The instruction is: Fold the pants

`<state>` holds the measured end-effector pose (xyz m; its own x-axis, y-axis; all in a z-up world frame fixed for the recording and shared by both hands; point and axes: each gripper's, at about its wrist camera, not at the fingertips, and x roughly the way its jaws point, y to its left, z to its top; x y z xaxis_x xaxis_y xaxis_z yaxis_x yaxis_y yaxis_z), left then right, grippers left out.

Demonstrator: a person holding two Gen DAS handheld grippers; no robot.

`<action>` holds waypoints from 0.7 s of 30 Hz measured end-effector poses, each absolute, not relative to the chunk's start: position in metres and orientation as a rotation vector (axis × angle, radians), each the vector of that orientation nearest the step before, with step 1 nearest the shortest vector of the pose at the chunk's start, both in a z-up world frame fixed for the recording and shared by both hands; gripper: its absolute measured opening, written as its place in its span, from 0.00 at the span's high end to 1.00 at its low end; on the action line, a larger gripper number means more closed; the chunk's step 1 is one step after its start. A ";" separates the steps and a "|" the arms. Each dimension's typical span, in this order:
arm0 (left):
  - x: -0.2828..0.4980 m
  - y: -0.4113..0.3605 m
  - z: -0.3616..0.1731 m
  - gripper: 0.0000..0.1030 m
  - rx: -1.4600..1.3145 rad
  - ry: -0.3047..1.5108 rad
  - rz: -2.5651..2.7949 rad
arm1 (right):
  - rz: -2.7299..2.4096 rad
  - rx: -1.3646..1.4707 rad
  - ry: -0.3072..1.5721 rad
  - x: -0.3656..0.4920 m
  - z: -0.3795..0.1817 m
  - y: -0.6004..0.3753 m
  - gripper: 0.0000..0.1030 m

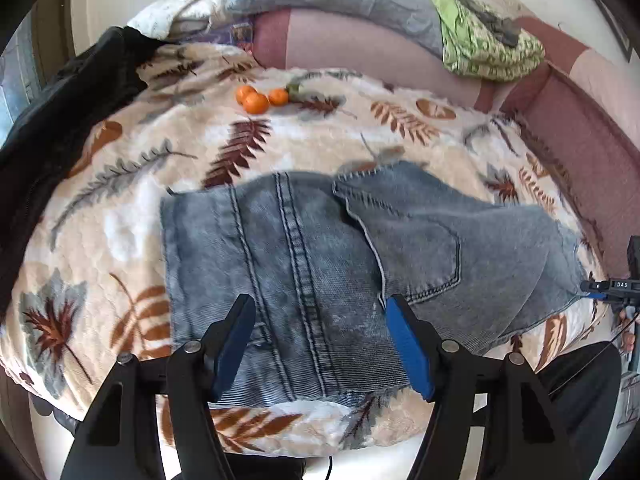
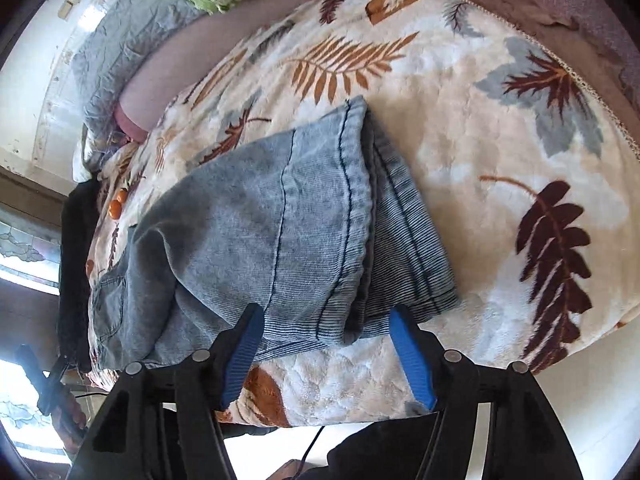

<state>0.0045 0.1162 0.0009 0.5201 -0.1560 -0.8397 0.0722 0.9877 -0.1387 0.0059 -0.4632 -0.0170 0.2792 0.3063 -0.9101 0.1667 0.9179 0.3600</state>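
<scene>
Now folded pants (image 1: 304, 264) lie below both open hand-held grippers, untouched

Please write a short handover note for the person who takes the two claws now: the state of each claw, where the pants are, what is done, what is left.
Left claw: open, holds nothing, above the near edge of the faded blue denim pants.
Right claw: open, holds nothing, over the leg-end edge of the pants.
Pants: folded in layers, flat on the leaf-print fleece blanket; back pocket faces up.
Done: at least one fold.
Left: probably one more fold; neaten the uneven edges.
Three small orange fruits lie beyond the pants, apart from them.
</scene>
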 end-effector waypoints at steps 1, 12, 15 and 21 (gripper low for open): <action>0.008 0.111 -0.012 0.33 -0.065 1.049 -0.117 | 0.080 0.348 1.303 0.006 -0.016 -0.456 0.70; 0.021 0.143 -0.032 0.31 -0.116 1.123 -0.088 | -0.133 -0.200 1.256 0.023 0.016 -0.459 0.79; 0.024 0.151 -0.030 0.31 -0.130 1.133 -0.069 | -0.102 -0.150 1.296 0.013 -0.008 -0.471 0.67; 0.020 0.138 0.004 0.31 -0.099 1.052 -0.032 | -0.102 -0.010 1.175 0.010 0.053 -0.482 0.42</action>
